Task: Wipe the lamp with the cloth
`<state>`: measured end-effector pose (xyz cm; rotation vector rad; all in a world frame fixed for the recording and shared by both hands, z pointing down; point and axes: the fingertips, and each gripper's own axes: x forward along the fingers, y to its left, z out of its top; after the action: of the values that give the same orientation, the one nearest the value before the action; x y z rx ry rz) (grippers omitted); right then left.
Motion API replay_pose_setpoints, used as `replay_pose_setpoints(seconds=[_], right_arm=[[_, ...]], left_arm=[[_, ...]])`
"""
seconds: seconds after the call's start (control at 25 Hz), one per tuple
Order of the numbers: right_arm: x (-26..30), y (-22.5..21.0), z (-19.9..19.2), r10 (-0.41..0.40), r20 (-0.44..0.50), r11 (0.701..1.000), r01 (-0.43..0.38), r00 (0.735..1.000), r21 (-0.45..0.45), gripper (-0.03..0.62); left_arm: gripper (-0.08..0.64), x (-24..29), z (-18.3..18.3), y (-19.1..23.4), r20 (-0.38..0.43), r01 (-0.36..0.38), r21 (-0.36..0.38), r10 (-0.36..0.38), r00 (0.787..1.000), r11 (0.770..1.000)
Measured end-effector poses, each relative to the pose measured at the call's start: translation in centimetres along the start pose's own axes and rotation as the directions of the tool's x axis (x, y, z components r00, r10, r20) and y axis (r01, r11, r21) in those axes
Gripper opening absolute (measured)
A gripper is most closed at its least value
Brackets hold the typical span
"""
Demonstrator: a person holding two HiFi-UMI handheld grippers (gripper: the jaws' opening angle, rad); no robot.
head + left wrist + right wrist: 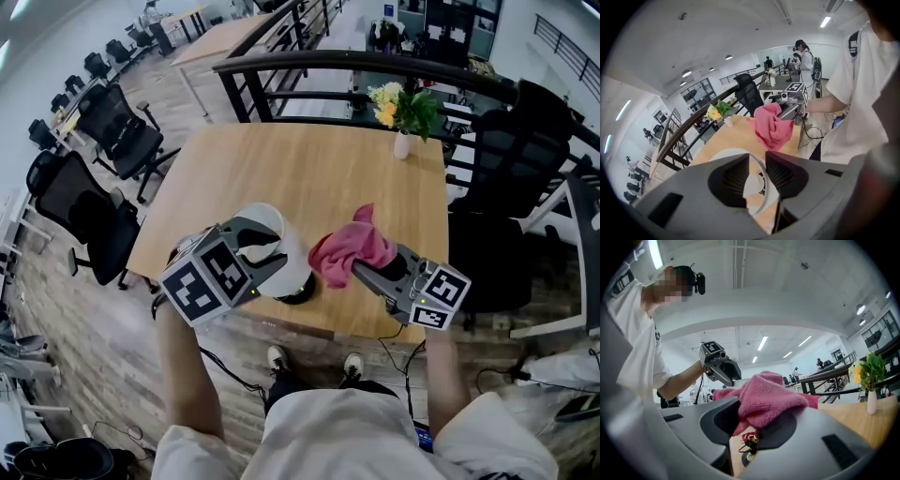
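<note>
A lamp with a white shade (263, 221) and a black base (300, 294) stands near the front edge of the wooden table (309, 169). My left gripper (267, 251) straddles the shade's rim from the left. In the left gripper view the thin rim (723, 153) runs between its open jaws (757, 161), with a gap showing at the pads. My right gripper (361, 272) is shut on a pink cloth (352, 248), held up just right of the shade. The cloth (764, 397) bulges out over those jaws (757, 423) and hangs beyond the lamp (773, 126).
A white vase of yellow flowers (401, 114) stands at the table's far right edge. A black railing (356, 64) runs behind the table. Black office chairs stand to the left (94, 220) and right (506, 169). Cables lie on the floor by my feet (234, 375).
</note>
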<state>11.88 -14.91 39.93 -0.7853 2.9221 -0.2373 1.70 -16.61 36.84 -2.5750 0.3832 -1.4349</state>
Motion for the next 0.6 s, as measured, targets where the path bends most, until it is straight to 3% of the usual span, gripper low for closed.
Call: replay_pose_setpoints(seconds=[0.12, 0.28, 0.44, 0.6], right_arm=[[-0.3, -0.1, 0.3, -0.001, -0.004, 1.000, 0.001, 1.000, -0.005, 0.074], [-0.1, -0.6, 0.7, 0.002, -0.011, 1.000, -0.002, 1.000, -0.018, 0.075], [0.4, -0.7, 1.6, 0.012, -0.005, 0.999, -0.012, 1.000, -0.042, 0.075], [1.1, -0.2, 2.7, 0.036, -0.012, 0.996, -0.037, 0.999, -0.083, 0.075]], left_arm=[[0.143, 0.1, 0.1, -0.1, -0.014, -0.028, -0.001, 0.028, 1.000, 1.000], [0.132, -0.2, -0.3, -0.5, 0.000, -0.039, 0.048, 0.039, 0.999, 0.998], [0.121, -0.5, -0.2, -1.2, 0.049, -0.020, 0.089, 0.016, 0.999, 0.996], [0.117, -1.2, -0.2, -2.7, 0.077, 0.031, 0.176, -0.045, 0.996, 0.984]])
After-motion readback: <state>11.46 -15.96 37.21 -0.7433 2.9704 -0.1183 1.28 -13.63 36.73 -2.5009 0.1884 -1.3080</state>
